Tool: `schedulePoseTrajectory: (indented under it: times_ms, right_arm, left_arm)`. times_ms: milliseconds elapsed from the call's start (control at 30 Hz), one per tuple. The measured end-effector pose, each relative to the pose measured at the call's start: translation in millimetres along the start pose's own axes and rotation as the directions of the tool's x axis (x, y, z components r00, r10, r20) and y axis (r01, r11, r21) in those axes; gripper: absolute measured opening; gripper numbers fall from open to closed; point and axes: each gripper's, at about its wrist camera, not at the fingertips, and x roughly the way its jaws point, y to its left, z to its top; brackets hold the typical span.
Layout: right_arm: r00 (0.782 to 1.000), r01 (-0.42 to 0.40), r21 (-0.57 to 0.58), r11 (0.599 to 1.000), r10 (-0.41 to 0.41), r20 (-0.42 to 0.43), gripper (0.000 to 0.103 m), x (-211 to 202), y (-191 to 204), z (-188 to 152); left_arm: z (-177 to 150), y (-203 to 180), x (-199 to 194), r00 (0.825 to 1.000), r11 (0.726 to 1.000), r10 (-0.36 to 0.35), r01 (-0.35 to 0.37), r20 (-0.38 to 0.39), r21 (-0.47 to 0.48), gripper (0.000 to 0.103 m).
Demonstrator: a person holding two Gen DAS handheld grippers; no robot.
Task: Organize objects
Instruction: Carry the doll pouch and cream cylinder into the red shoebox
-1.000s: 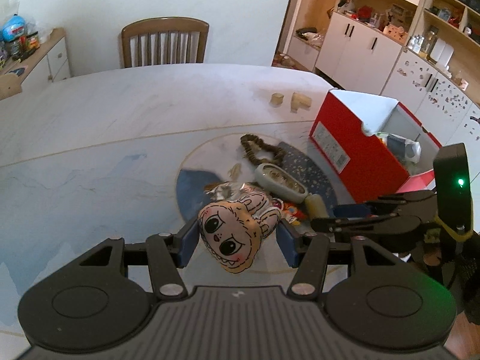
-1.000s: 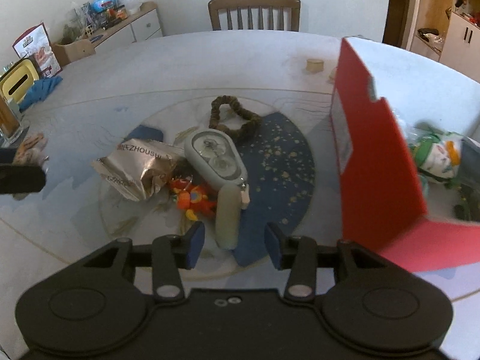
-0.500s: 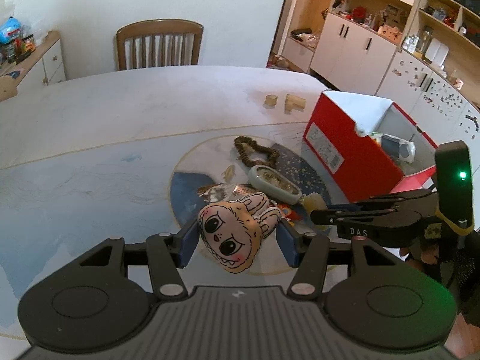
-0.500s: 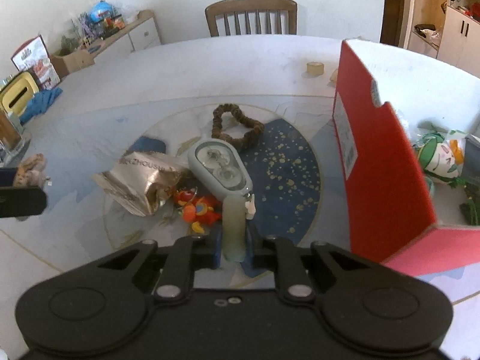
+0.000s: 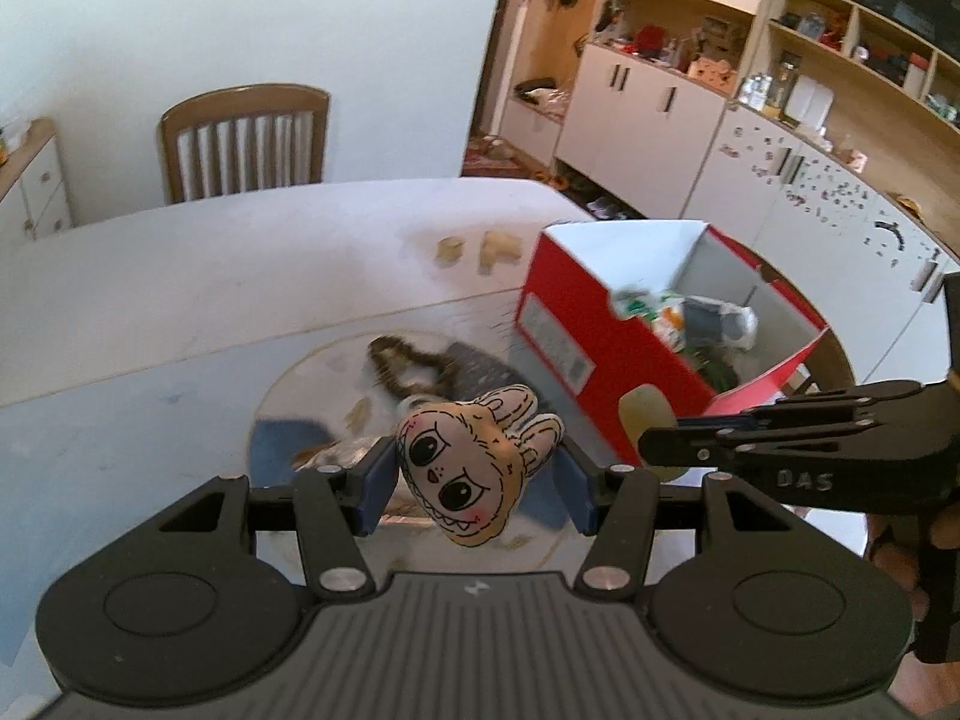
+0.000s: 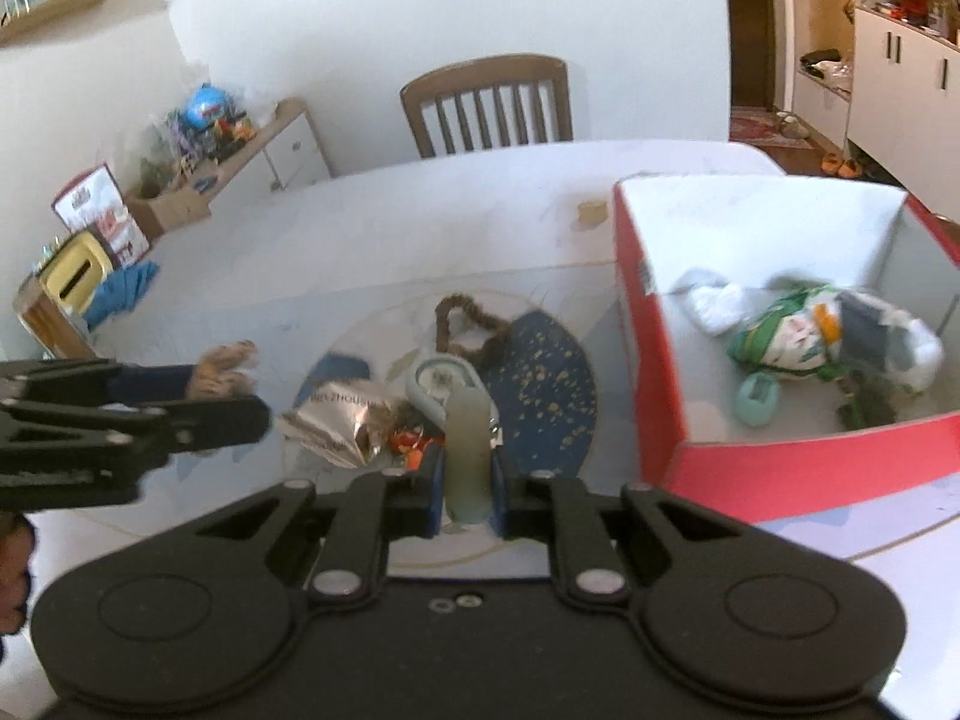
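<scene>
My left gripper (image 5: 474, 489) holds a tan plush face toy (image 5: 465, 477) between its blue pads, lifted above the table. It also shows in the right wrist view (image 6: 225, 369). My right gripper (image 6: 468, 489) is shut on a pale green cylindrical tube (image 6: 468, 456), lifted off the table; the tube's end shows in the left wrist view (image 5: 645, 414). The red box (image 6: 654, 378) stands open to the right, with several items inside, and shows in the left wrist view (image 5: 576, 348) too.
On the round blue and white mat (image 6: 540, 384) lie a crumpled silver wrapper (image 6: 339, 420), a small orange toy (image 6: 405, 441), a grey oval case (image 6: 435, 384) and a brown scrunchie (image 6: 465, 324). Two wooden blocks (image 5: 477, 249) lie farther back. A chair (image 6: 486, 105) stands behind the table.
My right gripper closed on the green tube and lifted it off the mat. Both grippers rose, and the left one carried the plush toy up and to the right.
</scene>
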Motion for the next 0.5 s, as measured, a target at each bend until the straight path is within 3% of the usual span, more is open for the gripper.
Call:
schedulePoseTrajectory:
  times_ms: [500]
  right_arm:
    - [0.987, 0.081, 0.057, 0.995, -0.088, 0.138, 0.014, -66, -62, 24]
  left_arm:
    - [48, -78, 23, 0.994, 0.990, -0.095, 0.088, 0.060, 0.109, 0.056]
